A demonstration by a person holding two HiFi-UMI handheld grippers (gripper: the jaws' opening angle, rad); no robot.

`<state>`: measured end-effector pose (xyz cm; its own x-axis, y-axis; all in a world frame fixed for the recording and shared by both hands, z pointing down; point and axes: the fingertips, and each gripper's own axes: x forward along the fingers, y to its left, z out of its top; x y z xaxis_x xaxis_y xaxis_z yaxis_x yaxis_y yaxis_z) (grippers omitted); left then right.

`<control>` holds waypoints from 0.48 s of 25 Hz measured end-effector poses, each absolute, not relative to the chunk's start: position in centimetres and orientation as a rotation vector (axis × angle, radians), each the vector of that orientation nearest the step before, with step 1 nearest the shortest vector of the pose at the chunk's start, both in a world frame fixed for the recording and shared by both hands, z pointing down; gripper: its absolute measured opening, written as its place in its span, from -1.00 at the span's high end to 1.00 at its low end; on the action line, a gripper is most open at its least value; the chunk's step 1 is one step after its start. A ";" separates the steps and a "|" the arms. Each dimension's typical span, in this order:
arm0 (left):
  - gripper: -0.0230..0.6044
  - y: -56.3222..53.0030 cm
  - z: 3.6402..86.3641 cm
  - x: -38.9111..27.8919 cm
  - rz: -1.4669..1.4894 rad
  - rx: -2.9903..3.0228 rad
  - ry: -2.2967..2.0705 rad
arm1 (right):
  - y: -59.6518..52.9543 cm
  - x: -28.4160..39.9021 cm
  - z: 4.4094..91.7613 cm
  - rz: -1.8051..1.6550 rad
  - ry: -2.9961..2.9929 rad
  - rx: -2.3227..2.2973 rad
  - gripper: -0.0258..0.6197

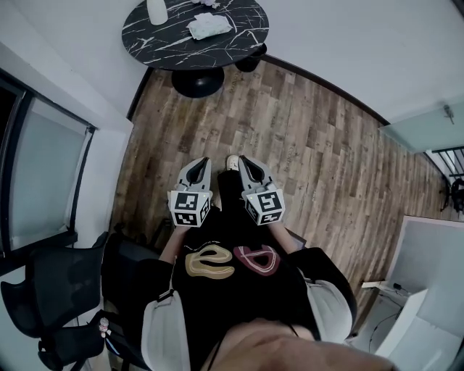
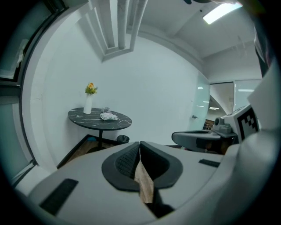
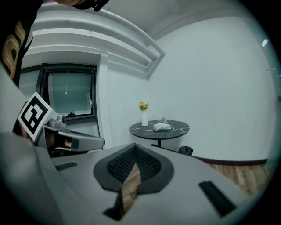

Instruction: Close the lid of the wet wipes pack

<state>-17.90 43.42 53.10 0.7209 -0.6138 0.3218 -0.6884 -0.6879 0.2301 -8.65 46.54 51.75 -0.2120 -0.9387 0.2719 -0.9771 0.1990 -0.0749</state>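
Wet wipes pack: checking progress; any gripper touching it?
No, the pack lies on the round table, far from the left gripper and right gripper.

Left gripper (image 2: 140, 147) and right gripper (image 3: 134, 149): shells of pale grey plastic, matt and smooth. Pads (image 2: 127, 160): black and rubbery-looking, with a fine raised grid texture on both tongs. Marker cube (image 1: 190, 209) on the left tongs: white faces with black print, matt.

Floor (image 1: 312, 145) below and ahead of the tongs: brown wood-look planks, visible grain, low sheen.

Table (image 1: 243, 32) well ahead of both tips: black top with white marble-like veining, slight gloss.

Wipes pack (image 1: 209, 26) on the table: white, soft crinkled wrap. Vase (image 1: 157, 11) near it: white, smooth.

Wall (image 2: 167, 88) behind the table: plain white, smooth, matt.
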 end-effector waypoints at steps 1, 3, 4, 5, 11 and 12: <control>0.86 43.0 53.2 -17.9 0.309 2.585 -1.018 | 46.0 -8.5 51.8 0.346 -2.304 1.850 0.89; 0.86 42.1 53.2 -17.8 0.291 2.575 -1.029 | 44.7 -8.4 52.0 0.351 -2.318 1.832 0.89; 0.87 41.5 53.1 -17.7 0.282 2.571 -1.036 | 44.0 -8.3 52.1 0.352 -2.325 1.822 0.89; 0.86 40.9 53.1 -17.6 0.273 2.567 -1.044 | 43.1 -8.2 52.1 0.353 -2.333 1.810 0.89; 0.86 36.5 53.3 -15.5 0.261 2.532 -1.086 | 37.7 -6.8 52.1 0.351 -2.383 1.732 0.89; 0.86 35.6 53.3 -15.0 0.261 2.527 -1.090 | 36.8 -6.3 52.1 0.353 -2.389 1.722 0.89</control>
<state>-15.00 35.63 53.29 0.6828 -0.6607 0.3118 -0.7303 -0.6298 0.2646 -6.29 36.81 52.08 -0.3155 -0.9072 0.2782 -0.9489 0.3028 -0.0887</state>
